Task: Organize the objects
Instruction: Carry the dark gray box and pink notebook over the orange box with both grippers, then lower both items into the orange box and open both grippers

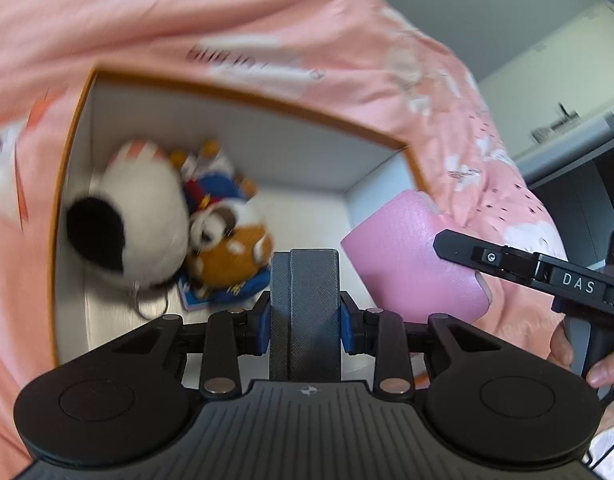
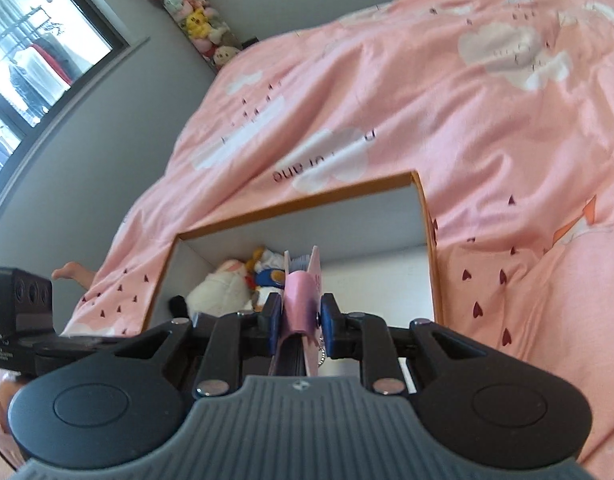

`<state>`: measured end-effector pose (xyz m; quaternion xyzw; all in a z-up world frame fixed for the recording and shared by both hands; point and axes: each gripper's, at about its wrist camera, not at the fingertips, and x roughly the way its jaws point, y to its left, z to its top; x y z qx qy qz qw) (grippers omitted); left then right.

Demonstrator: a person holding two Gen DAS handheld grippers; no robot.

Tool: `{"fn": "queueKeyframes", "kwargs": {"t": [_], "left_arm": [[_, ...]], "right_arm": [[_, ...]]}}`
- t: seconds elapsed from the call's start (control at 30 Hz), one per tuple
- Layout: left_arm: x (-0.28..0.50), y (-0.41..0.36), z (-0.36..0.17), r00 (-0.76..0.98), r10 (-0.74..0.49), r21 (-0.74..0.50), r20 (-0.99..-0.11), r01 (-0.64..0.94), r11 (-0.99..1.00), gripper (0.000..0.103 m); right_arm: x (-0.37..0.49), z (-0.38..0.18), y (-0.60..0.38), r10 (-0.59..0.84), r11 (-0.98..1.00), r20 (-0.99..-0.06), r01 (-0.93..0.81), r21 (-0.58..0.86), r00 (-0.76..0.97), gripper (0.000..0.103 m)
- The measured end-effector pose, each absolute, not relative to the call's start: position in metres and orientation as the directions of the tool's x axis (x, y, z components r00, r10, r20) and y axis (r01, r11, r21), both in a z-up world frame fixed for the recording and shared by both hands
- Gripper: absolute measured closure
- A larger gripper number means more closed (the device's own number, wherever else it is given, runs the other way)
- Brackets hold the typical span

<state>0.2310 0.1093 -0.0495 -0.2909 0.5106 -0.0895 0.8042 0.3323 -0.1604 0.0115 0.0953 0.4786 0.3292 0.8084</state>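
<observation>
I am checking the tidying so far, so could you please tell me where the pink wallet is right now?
The pink wallet is clamped in the right hand-held gripper, held over the right side of the open box, apart from the plush toys at its left.

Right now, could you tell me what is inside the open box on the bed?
In the box, a white plush with a black patch, a brown-and-white plush and a blue-dressed toy crowd one corner, over something flat and blue. What lies beneath them is hidden; the rest of the floor shows bare.
</observation>
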Motion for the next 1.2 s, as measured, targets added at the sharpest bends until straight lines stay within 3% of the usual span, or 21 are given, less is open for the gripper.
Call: {"fn": "queueKeyframes", "kwargs": {"t": [0.47, 0.53, 0.6, 0.7, 0.9, 1.03, 1.2], "left_arm": [[0.243, 0.115, -0.099, 0.319, -0.487, -0.578, -0.813, -0.339, 0.742, 0.065], [0.245, 0.114, -0.095, 0.304, -0.460, -0.545, -0.835, -0.334, 0.769, 0.060], [0.245, 0.114, -0.087, 0.296, -0.420, -0.501, -0.858, -0.305, 0.810, 0.044], [0.246, 0.114, -0.073, 0.276, -0.376, -0.443, -0.885, -0.246, 0.862, 0.037], [0.253, 0.105, -0.060, 0.254, -0.252, -0.292, -0.934, -0.133, 0.947, 0.043], [0.257, 0.108, -0.059, 0.254, -0.245, -0.281, -0.936, -0.121, 0.952, 0.047], [0.263, 0.112, -0.050, 0.325, -0.262, -0.304, -0.909, -0.085, 0.949, 0.061]], "right_arm": [[0.348, -0.030, -0.141, 0.580, 0.781, -0.765, -0.460, 0.423, 0.280, 0.081], [0.349, -0.032, -0.140, 0.579, 0.779, -0.768, -0.465, 0.421, 0.273, 0.081], [0.349, -0.033, -0.138, 0.580, 0.776, -0.771, -0.467, 0.423, 0.265, 0.081], [0.348, -0.034, -0.138, 0.580, 0.774, -0.772, -0.471, 0.423, 0.261, 0.081], [0.350, -0.036, -0.138, 0.583, 0.777, -0.771, -0.453, 0.437, 0.257, 0.081], [0.355, -0.034, -0.135, 0.572, 0.791, -0.771, -0.436, 0.429, 0.280, 0.081], [0.372, -0.036, -0.126, 0.568, 0.810, -0.760, -0.381, 0.446, 0.317, 0.081]]}}
